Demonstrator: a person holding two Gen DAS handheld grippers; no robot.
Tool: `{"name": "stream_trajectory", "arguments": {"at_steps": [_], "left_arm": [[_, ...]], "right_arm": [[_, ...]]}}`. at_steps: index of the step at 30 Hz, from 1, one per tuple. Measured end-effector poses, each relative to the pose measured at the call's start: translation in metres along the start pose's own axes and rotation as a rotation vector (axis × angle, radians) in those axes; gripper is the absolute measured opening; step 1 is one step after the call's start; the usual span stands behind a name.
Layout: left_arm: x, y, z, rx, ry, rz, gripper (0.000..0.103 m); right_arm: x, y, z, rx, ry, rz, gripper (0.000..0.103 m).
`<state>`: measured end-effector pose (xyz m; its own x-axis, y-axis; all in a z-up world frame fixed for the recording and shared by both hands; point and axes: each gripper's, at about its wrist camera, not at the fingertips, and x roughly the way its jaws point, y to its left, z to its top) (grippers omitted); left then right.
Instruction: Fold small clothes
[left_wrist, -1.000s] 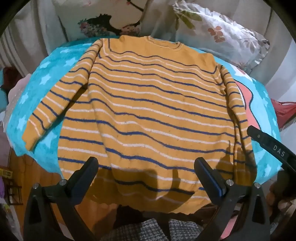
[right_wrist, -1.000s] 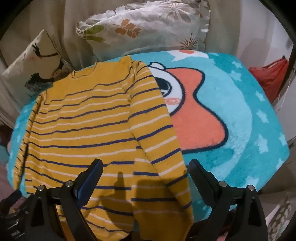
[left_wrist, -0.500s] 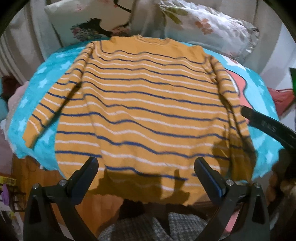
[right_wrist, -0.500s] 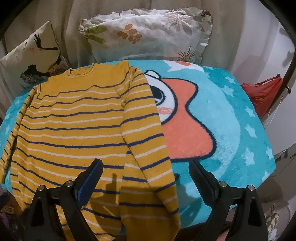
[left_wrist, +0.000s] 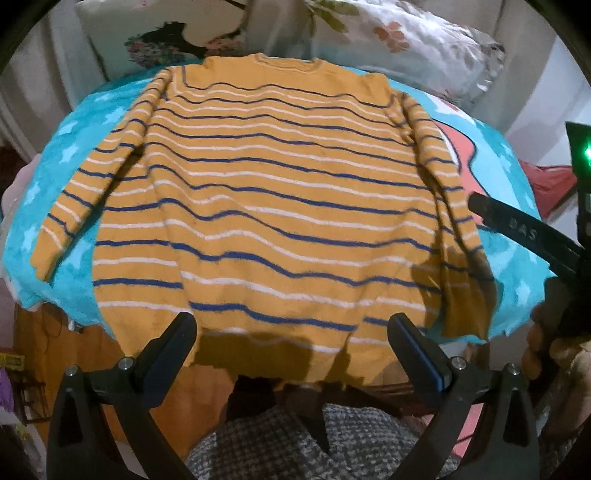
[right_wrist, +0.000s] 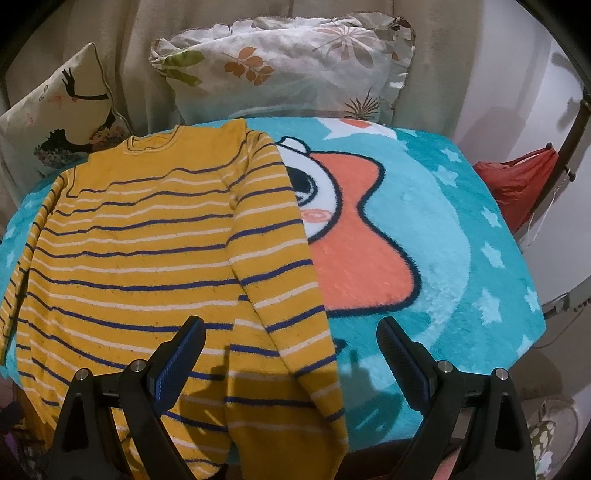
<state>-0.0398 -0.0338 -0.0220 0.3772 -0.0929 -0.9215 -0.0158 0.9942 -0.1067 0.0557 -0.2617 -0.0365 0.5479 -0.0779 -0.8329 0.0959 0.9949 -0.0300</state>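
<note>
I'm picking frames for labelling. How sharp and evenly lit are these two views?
Left wrist: sweater slightly motion-blurred, gripper shadow across its hem, fisheye bending the blanket. Right wrist: sharper, shadows near the right gripper, pillow brightly lit.

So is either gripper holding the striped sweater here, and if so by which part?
Nothing is held. The left gripper and the right gripper are both open above the sweater, which lies flat on the blanket.

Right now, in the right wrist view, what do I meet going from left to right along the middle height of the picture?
Striped sweater → orange cartoon figure on the turquoise blanket → red bag.
</note>
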Motion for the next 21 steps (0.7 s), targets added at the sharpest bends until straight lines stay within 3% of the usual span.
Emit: {"name": "stream_trajectory", "arguments": {"at_steps": [14,21], "left_arm": [[-0.021,-0.009,-0.002,0.005,-0.07,0.035,0.103],[-0.023,-0.006,-0.003,-0.026,-0.068,0.055,0.103]], "right_arm": [[-0.018,-0.016,-0.014,0.004,-0.022,-0.001,0.096],[-0.021,-0.022,-0.022,0.001,-0.013,0.011,0.096]]}}
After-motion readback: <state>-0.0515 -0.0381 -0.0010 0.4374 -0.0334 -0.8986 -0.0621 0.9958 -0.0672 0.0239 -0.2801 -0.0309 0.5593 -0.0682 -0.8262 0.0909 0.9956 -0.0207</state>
